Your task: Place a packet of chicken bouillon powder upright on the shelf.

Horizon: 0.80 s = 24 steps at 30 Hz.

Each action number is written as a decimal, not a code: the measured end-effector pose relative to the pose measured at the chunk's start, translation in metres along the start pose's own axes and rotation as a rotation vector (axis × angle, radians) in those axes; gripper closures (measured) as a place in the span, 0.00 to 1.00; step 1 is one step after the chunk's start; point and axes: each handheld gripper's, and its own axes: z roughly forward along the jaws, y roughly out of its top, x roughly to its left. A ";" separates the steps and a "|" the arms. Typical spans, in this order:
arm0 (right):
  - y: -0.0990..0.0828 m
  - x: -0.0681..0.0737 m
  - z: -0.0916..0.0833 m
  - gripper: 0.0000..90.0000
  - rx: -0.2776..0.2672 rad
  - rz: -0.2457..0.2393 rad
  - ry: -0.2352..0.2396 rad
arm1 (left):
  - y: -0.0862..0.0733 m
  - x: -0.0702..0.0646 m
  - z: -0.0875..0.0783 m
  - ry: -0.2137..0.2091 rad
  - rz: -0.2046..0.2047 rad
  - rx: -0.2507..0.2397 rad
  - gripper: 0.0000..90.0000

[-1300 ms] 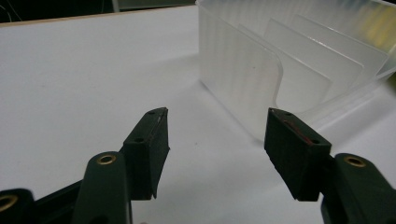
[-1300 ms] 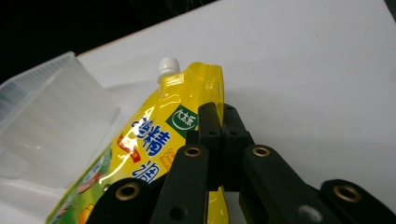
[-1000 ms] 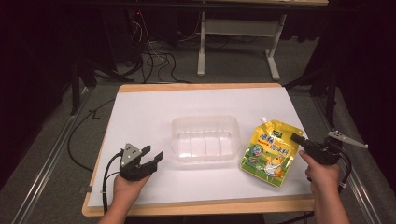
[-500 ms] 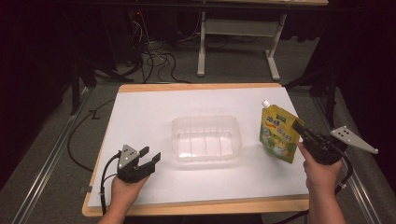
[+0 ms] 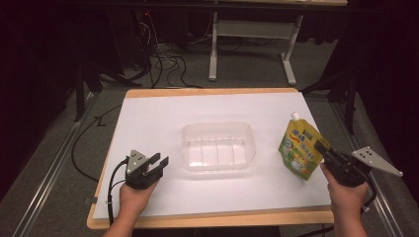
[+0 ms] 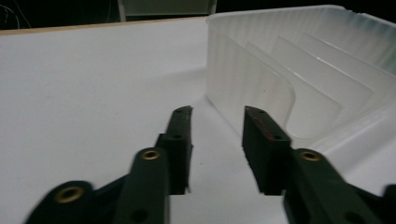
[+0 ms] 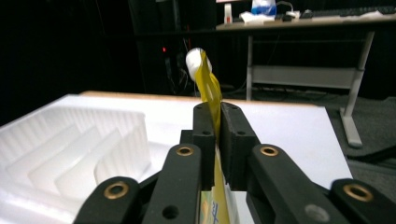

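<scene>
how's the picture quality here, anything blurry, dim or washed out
High view: white table brightly lit, surroundings dark, yellow pouch soft. Left gripper view: left gripper jaw bases blurred, clear tray pale and washed out. Right gripper view: right gripper sharp, pouch cap glaring white, background dim.

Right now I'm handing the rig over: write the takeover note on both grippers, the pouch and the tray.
Right gripper: shut on the yellow spout pouch, held upright off the table at the right side.
Left gripper: nothing between its jaws, which have just been closing; it sits low by the clear tray's left wall.
Done: pouch picked up.
Left: probably carry it over and set it in the tray, which has nothing in it.
</scene>
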 end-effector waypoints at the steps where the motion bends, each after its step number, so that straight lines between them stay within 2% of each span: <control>1: -0.003 0.000 0.001 0.90 0.011 0.002 0.007 | 0.000 0.001 0.005 0.017 0.006 0.010 0.86; 2: -0.003 0.000 0.001 0.90 0.011 0.002 0.007 | -0.001 0.002 0.011 0.032 0.003 0.023 0.86; 3: -0.007 -0.001 0.005 0.87 0.040 0.008 0.018 | 0.000 0.005 0.024 0.048 -0.028 0.049 0.96; 4: -0.008 -0.001 0.007 0.86 0.049 0.010 0.020 | 0.000 0.005 0.024 0.048 -0.028 0.049 0.99; 6: -0.011 0.000 0.010 0.85 0.071 0.002 0.018 | 0.002 0.004 0.038 0.088 0.001 0.077 1.00; 8: -0.014 -0.002 0.011 0.85 0.081 0.009 0.023 | 0.008 0.002 0.057 0.101 -0.007 0.106 1.00; 9: -0.016 -0.003 0.012 0.85 0.086 0.018 0.022 | 0.008 0.002 0.057 0.101 -0.007 0.106 1.00; 10: -0.017 -0.005 0.012 0.86 0.085 0.017 0.022 | 0.013 -0.003 0.067 0.104 -0.001 0.112 1.00; 12: -0.018 -0.007 0.012 0.86 0.083 0.025 0.028 | 0.017 -0.009 0.075 0.105 0.008 0.116 1.00; 16: -0.016 -0.009 0.013 0.89 0.073 0.043 0.032 | 0.020 -0.014 0.083 0.096 0.003 0.124 1.00; 19: -0.016 -0.008 0.013 0.93 0.072 0.027 0.030 | 0.021 -0.021 0.087 0.084 0.007 0.121 1.00; 22: -0.016 -0.008 0.013 0.95 0.071 0.025 0.024 | 0.021 -0.022 0.088 0.081 0.001 0.124 1.00; 24: -0.016 -0.008 0.013 0.99 0.071 0.022 0.021 | 0.020 -0.023 0.088 0.084 -0.001 0.122 1.00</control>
